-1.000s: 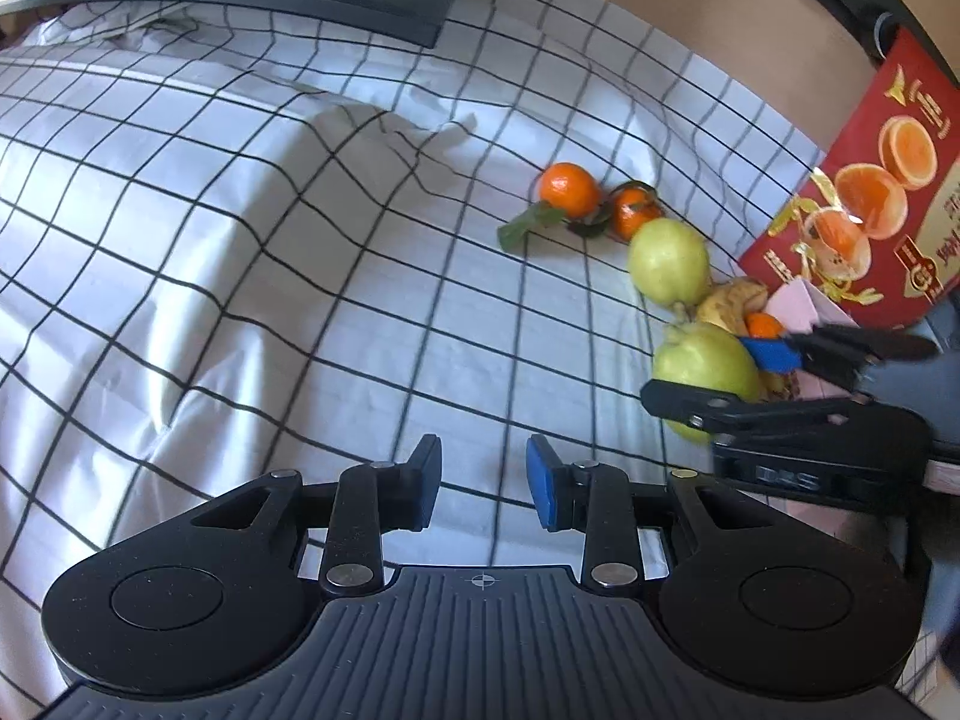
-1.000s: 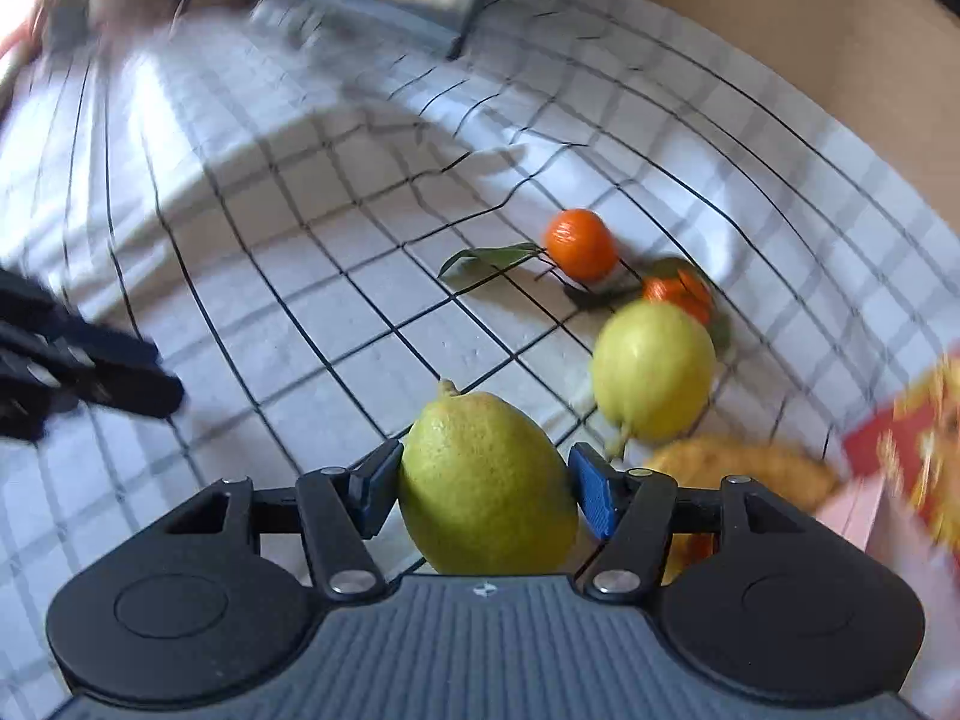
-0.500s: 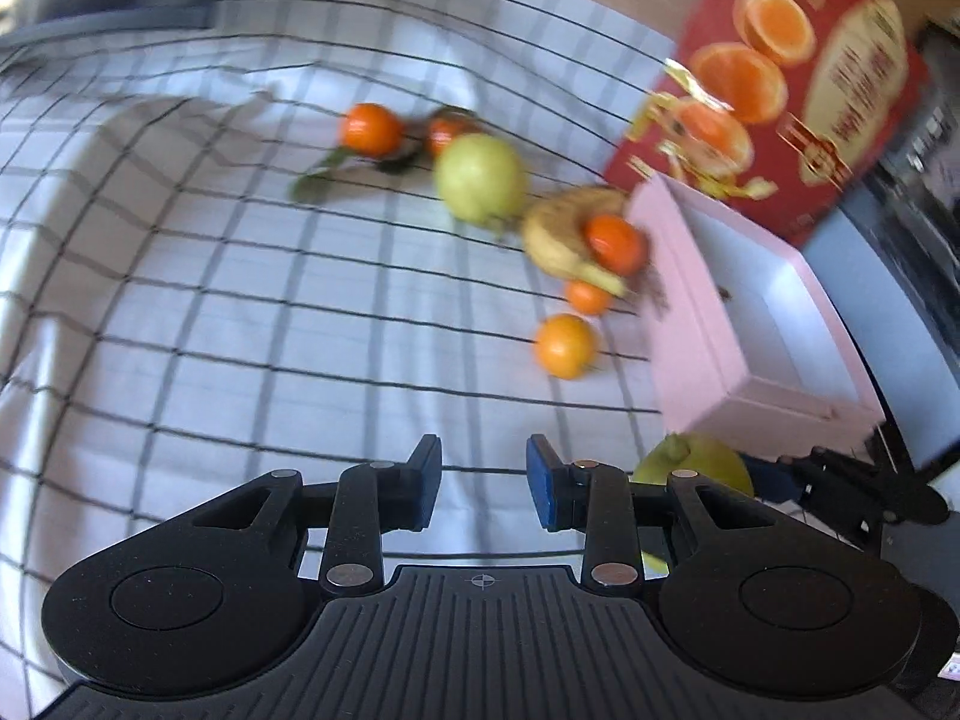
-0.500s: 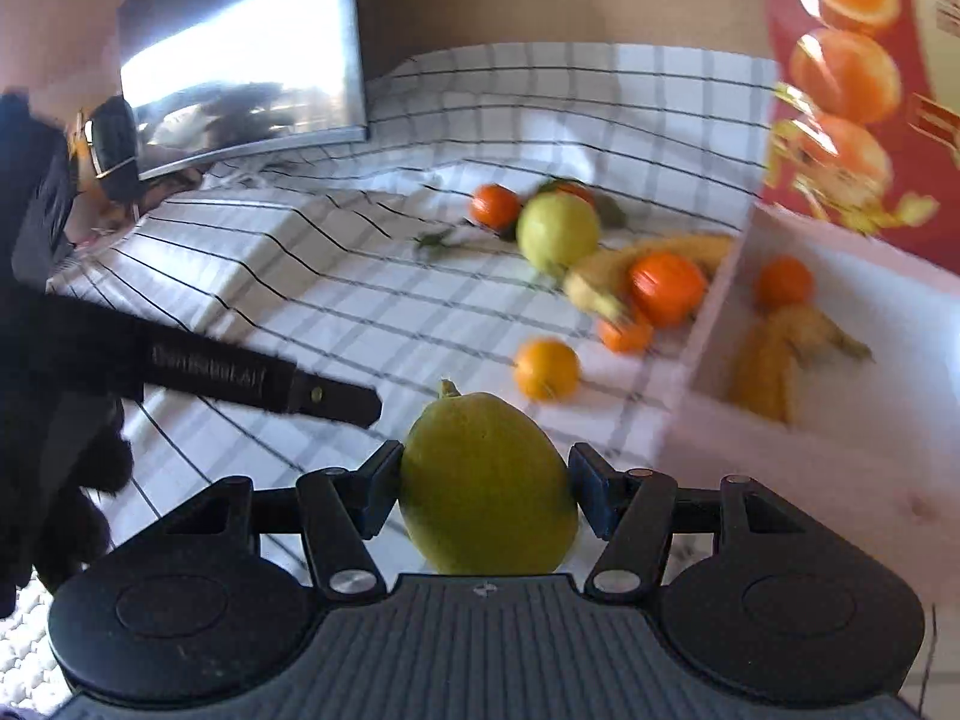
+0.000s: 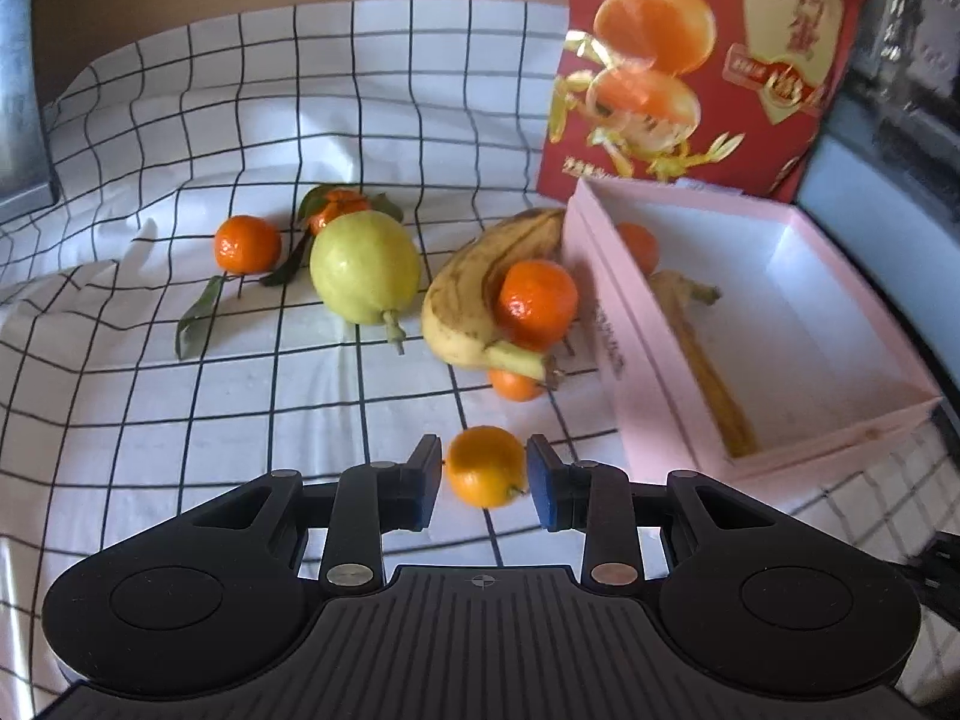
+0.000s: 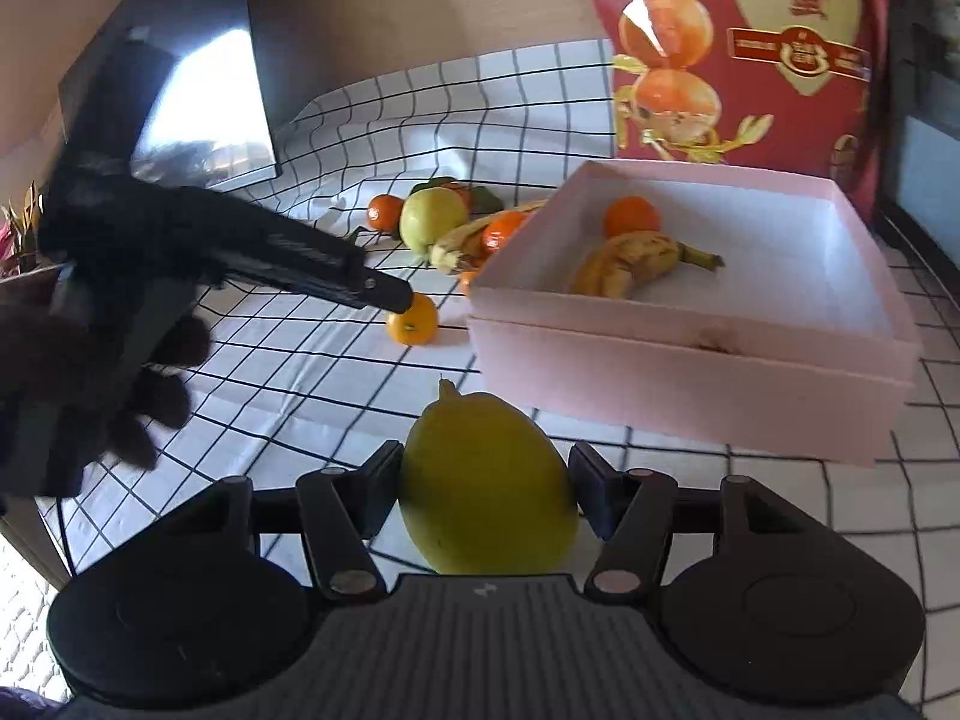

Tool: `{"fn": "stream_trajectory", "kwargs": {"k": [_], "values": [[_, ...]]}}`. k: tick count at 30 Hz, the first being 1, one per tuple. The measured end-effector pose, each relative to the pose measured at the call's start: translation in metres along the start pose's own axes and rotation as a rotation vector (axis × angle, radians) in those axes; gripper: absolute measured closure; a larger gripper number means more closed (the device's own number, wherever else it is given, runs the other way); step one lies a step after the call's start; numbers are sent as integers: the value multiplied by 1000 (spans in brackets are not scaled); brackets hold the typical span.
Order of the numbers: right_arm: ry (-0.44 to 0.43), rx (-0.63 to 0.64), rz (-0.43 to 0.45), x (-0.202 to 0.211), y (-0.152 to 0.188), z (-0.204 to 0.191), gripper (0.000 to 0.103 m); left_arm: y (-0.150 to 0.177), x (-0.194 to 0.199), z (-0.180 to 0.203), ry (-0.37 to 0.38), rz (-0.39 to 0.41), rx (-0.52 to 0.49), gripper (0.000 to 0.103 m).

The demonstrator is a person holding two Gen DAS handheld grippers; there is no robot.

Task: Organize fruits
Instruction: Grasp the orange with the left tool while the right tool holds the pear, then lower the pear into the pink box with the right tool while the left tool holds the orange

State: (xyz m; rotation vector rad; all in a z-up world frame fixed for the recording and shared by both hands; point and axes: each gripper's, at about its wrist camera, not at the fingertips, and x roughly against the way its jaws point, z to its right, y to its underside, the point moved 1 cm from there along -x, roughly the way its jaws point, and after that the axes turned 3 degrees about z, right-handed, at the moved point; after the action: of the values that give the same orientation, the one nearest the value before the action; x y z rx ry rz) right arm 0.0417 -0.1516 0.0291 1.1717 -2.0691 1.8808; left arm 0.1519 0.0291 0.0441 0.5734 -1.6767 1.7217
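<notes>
My right gripper (image 6: 483,489) is shut on a yellow-green pear (image 6: 486,486), held above the cloth in front of the pink box (image 6: 690,384). The box holds a banana (image 6: 630,255) and a small orange (image 6: 631,216). My left gripper (image 5: 485,480) is open, its pads on either side of a loose orange (image 5: 485,467) lying on the checked cloth; it also shows in the right wrist view (image 6: 413,319). Beyond lie a second pear (image 5: 365,267), a banana (image 5: 474,306) with an orange (image 5: 537,303) on it, and more oranges.
A red carton printed with oranges (image 5: 702,60) stands behind the pink box (image 5: 612,348). A dark monitor (image 6: 198,90) stands at the back left. Two leafy oranges (image 5: 247,244) lie left of the pear. The cloth is wrinkled.
My left gripper has swung right and come down around the loose orange. My right gripper has carried the pear back to the near side of the pink box.
</notes>
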Motion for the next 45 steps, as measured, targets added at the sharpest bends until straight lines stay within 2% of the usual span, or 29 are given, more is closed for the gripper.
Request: {"fn": "stream_trajectory", "kwargs": {"k": [1,3,7,11,18,28,39,45], "values": [[1,-2,1,3,1,2,42,0,-4,2,-4,-9,-2,63],[4,-5,1,7,4,6,42,-1,-11,4,4,-29,0,62],[2,-14,6,14,8,11,42,0,-22,14,-9,-71,-34,64],[9,-5,25,23,9,13,43,2,-22,23,-19,-75,-70,66],[0,6,30,32,10,17,42,20,9,36,56,-54,-74,66],[-15,49,16,42,17,15,42,62,43,54,206,-120,-65,66],[3,41,3,61,26,26,45,72,53,70,224,-150,-87,66],[24,81,-6,60,29,21,45,78,53,72,223,-172,-81,66]]}}
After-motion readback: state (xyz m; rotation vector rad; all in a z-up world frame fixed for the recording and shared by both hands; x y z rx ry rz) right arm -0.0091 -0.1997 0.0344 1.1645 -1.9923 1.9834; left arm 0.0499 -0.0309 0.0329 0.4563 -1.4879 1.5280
